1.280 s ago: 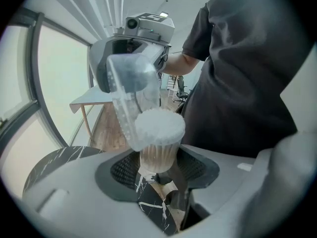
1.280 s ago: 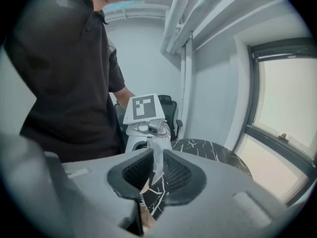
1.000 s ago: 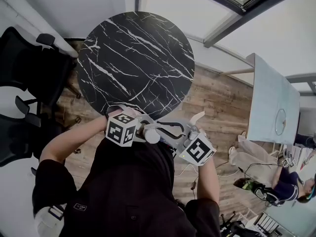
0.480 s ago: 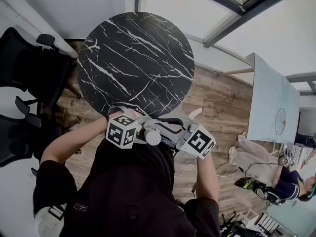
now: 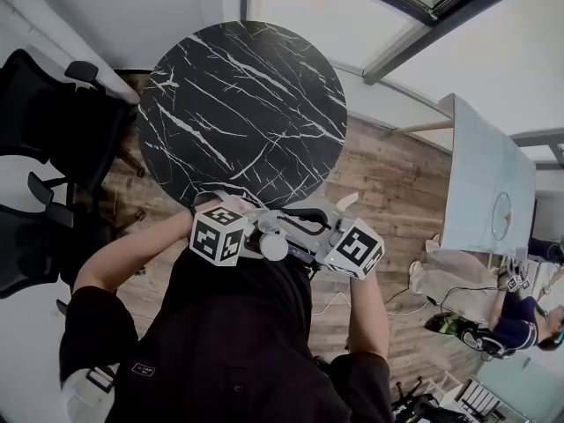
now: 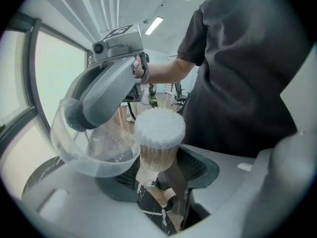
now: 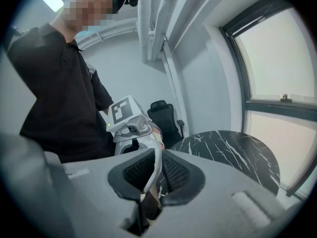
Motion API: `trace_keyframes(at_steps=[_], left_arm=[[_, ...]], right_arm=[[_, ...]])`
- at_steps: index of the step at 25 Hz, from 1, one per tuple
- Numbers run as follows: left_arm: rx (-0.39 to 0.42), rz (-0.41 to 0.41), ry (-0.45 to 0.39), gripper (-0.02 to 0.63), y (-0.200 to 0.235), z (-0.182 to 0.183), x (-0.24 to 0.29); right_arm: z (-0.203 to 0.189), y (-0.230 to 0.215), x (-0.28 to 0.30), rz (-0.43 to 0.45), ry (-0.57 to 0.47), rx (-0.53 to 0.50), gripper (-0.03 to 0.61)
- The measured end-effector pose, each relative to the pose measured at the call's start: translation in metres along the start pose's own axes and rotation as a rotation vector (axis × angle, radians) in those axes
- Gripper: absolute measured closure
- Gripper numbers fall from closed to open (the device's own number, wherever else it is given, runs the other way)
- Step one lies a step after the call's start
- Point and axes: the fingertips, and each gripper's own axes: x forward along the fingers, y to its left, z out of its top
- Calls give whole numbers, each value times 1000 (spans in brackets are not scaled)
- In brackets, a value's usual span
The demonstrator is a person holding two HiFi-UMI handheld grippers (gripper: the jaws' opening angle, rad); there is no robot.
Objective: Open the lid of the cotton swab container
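Cotton swab container (image 6: 157,155): a clear tube held upright in front of the person's torso, in the left gripper's grip; in the head view it sits at 6 o'clock from the table, between the two marker cubes.
Left gripper (image 6: 158,176): jaws stand wide apart, one dark ribbed pad pressed on each side of the cotton swab container's lower half.
Contents: cotton swabs (image 6: 159,127) stand packed on end, their white tips filling the uncovered mouth and their pale stems showing through the wall.
Lid (image 6: 94,150): a clear dome, off the mouth and tipped to the container's 9 o'clock, its rim close against the upper wall; whether it is joined there cannot be told.
Right gripper (image 7: 151,175): jaws nearly together, pinching the thin edge of the lid, which shows as a pale curved strip between the pads; nothing lies inside the dome.
Gripper placing: in the head view the two grippers meet tip to tip, the right one at 3 o'clock of the left.
Table (image 5: 242,104): round, black marble with white veins, at 12 o'clock beyond the grippers.
Office chairs (image 5: 44,104): black, at the table's 9 o'clock.
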Motion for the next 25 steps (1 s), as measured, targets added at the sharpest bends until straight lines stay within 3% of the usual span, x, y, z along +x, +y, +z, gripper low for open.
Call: trace_keyframes(at_steps=[11,19,25], left_arm=[[-37,-7,-3,373,-1,-8,5],[-59,-6,-15,371,-2,-11,5],[-82,25,-30,371,2,-11,6]], right_arm=[[-3,0,0,-14,-35,24,529],[6,3,-4,-16,-70,27,490],[20,-1,-20,-80,-133,7,477]])
